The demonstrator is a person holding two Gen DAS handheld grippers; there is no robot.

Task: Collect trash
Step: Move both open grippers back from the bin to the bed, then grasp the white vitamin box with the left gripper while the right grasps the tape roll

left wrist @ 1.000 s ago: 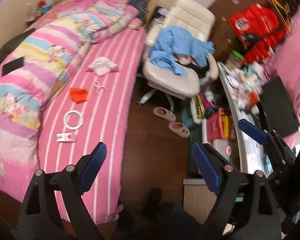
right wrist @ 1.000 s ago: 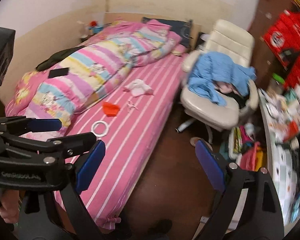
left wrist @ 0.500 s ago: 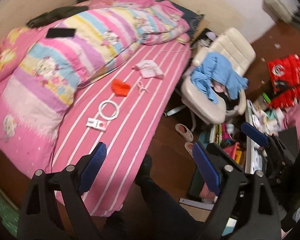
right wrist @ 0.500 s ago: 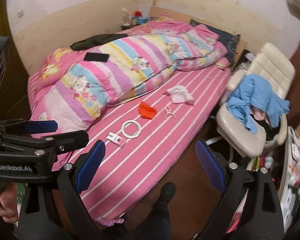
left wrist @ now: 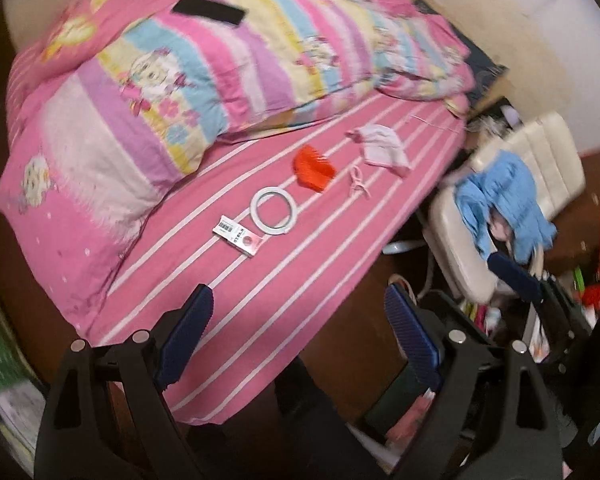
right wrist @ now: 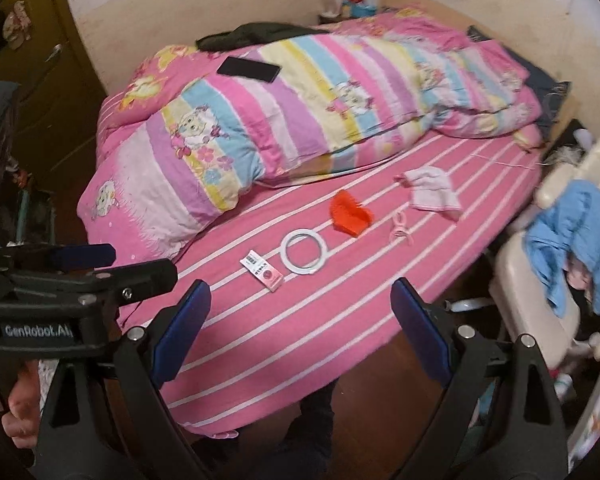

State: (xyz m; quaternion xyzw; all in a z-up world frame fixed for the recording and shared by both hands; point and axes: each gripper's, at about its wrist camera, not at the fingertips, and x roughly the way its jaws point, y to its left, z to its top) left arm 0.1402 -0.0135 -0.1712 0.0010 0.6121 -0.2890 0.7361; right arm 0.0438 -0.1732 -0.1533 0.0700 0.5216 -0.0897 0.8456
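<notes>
On the pink striped bed sheet [left wrist: 284,288] lie a small white-and-pink packet [left wrist: 238,236] [right wrist: 261,271], a white ring [left wrist: 274,211] [right wrist: 304,251], an orange crumpled piece [left wrist: 314,168] [right wrist: 350,212], a pink clip [left wrist: 358,184] [right wrist: 401,230] and a white cloth [left wrist: 382,149] [right wrist: 434,192]. My left gripper [left wrist: 296,332] is open and empty above the bed's near edge. My right gripper [right wrist: 300,324] is open and empty, also short of the items. The left gripper's body [right wrist: 60,296] shows at the left of the right wrist view.
A striped quilt [right wrist: 300,120] with a black phone [right wrist: 249,69] on it covers the bed's far side. A cream chair [left wrist: 512,208] with blue clothing [right wrist: 576,236] stands right of the bed. Dark wood floor [left wrist: 364,320] lies between. Clutter sits at the far right.
Both views have swung left and down toward the bed. The trash items now sit nearer and more central. Both grippers stay open.
</notes>
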